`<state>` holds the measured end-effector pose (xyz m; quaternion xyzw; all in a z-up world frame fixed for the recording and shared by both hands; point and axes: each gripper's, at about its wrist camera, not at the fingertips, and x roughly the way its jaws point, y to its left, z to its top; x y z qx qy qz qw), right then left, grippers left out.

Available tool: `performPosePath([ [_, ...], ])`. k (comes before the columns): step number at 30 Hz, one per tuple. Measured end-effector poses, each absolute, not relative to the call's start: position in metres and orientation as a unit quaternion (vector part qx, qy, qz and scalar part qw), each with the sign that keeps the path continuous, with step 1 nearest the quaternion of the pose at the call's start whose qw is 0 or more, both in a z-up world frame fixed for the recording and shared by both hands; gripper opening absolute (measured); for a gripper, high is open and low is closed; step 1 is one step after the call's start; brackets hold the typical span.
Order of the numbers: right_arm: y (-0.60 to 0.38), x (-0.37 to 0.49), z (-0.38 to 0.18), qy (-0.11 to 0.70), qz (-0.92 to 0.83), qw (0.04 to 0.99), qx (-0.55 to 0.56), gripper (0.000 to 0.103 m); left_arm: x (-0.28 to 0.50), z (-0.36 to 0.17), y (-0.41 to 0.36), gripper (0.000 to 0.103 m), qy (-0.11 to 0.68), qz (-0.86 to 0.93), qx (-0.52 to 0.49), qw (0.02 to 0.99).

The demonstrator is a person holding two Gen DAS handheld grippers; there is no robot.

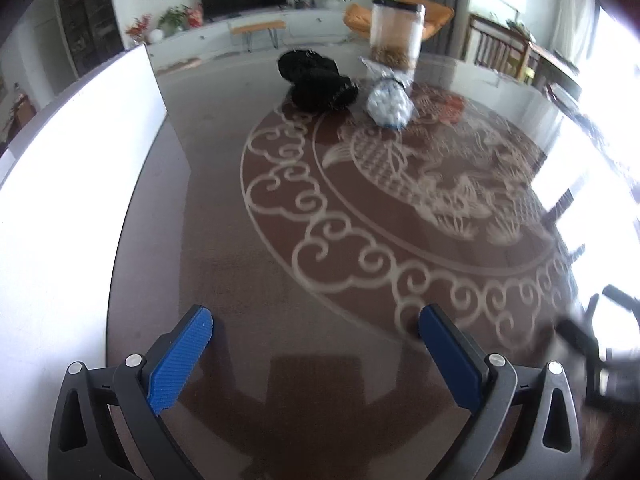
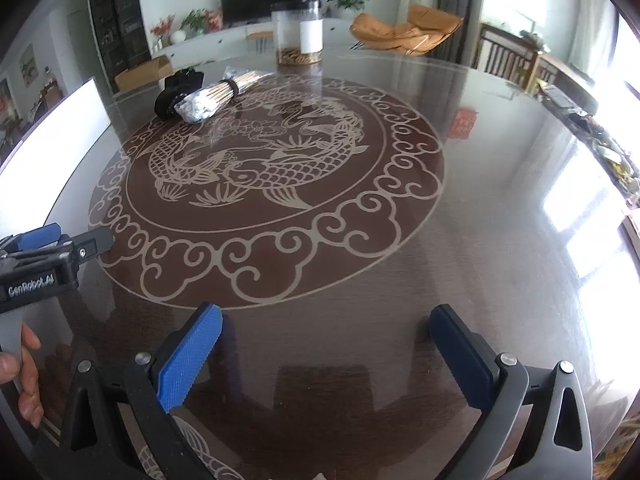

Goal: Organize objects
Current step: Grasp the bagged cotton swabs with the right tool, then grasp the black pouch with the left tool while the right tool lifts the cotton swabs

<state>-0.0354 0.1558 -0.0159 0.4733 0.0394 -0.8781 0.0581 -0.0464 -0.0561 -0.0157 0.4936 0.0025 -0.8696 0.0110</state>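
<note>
**Two open grippers hovering over a glass-topped table with grouped objects at its far side**

The left gripper (image 1: 316, 334) is hanging above the near part of the table (image 1: 248, 264), its blue-padded fingers (image 1: 182, 360) spread wide apart and gripping nothing. The right gripper (image 2: 326, 334) is doing likewise, jaws parted and empty, over the table's fish-and-scroll medallion (image 2: 264, 164). In the right wrist view a hand (image 2: 22, 376) is holding the left gripper's handle at the left edge. The task objects are lying together at the far side: a black bundle (image 2: 176, 92) is touching a plastic-wrapped bundle of sticks (image 2: 218, 94), with a clear jar (image 2: 296, 36) standing upright just behind them. A white panel (image 1: 76, 184) is lining the table's left edge.
</note>
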Motion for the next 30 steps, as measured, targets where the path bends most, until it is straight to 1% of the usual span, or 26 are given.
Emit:
performPosePath([
  [2, 0.151, -0.057, -0.012, 0.034, -0.866, 0.084, 0.491, 0.102, -0.036, -0.015, -0.061, 0.103, -0.001, -0.87, 0.492, 0.004],
  [4, 0.146, -0.083, 0.002, 0.011, -0.869, 0.102, 0.483, 0.091, -0.024, -0.017, -0.065, 0.103, 0.002, -0.882, 0.471, 0.006],
  [5, 0.141, -0.099, 0.01, 0.002, -0.871, 0.105, 0.48, 0.088, -0.023, -0.017, -0.065, 0.103, 0.003, -0.882, 0.47, 0.01],
  [7, 0.122, -0.144, 0.026, -0.03, -0.869, 0.126, 0.477, 0.076, -0.023, -0.017, -0.065, 0.103, 0.004, -0.883, 0.47, 0.012],
  [8, 0.11, -0.17, 0.03, -0.05, -0.863, 0.141, 0.483, 0.072, -0.025, -0.017, -0.066, 0.103, 0.004, -0.882, 0.47, 0.011],
  [9, 0.102, -0.185, 0.031, -0.06, -0.857, 0.146, 0.49, 0.063, -0.026, -0.017, -0.065, 0.103, 0.004, -0.883, 0.47, 0.011],
  [10, 0.089, -0.208, 0.031, -0.072, -0.852, 0.149, 0.497, 0.058, -0.026, -0.018, -0.065, 0.103, 0.005, -0.883, 0.47, 0.012],
  [11, 0.08, -0.223, 0.031, -0.079, -0.85, 0.148, 0.499, 0.058, -0.026, -0.018, -0.065, 0.103, 0.005, -0.883, 0.47, 0.012],
  [12, 0.07, -0.237, 0.029, -0.083, -0.849, 0.145, 0.5, 0.057, -0.026, -0.018, -0.066, 0.103, 0.005, -0.883, 0.469, 0.012],
  [15, 0.051, -0.268, 0.018, -0.087, -0.846, 0.126, 0.511, 0.049, -0.027, -0.018, -0.065, 0.103, 0.005, -0.883, 0.469, 0.012],
  [16, 0.045, -0.275, 0.011, -0.078, -0.842, 0.124, 0.519, 0.042, -0.027, -0.018, -0.066, 0.103, 0.005, -0.883, 0.469, 0.012],
  [17, 0.042, -0.279, 0.004, -0.064, -0.837, 0.122, 0.529, 0.038, -0.027, -0.018, -0.066, 0.103, 0.005, -0.883, 0.469, 0.011],
  [19, 0.046, -0.278, 0.001, -0.063, -0.837, 0.129, 0.528, 0.029, -0.027, -0.018, -0.066, 0.103, 0.005, -0.883, 0.469, 0.012],
  [23, 0.08, -0.248, -0.001, -0.051, -0.844, 0.148, 0.513, 0.029, -0.028, -0.019, -0.066, 0.103, 0.005, -0.883, 0.469, 0.011],
  [28, 0.148, -0.156, -0.001, 0.013, -0.869, 0.138, 0.475, 0.029, -0.039, -0.018, -0.065, 0.103, 0.018, -0.874, 0.484, 0.032],
  [30, 0.169, -0.123, -0.002, 0.013, -0.878, 0.13, 0.46, 0.03, -0.06, -0.018, -0.063, 0.103, 0.031, -0.865, 0.499, 0.046],
])
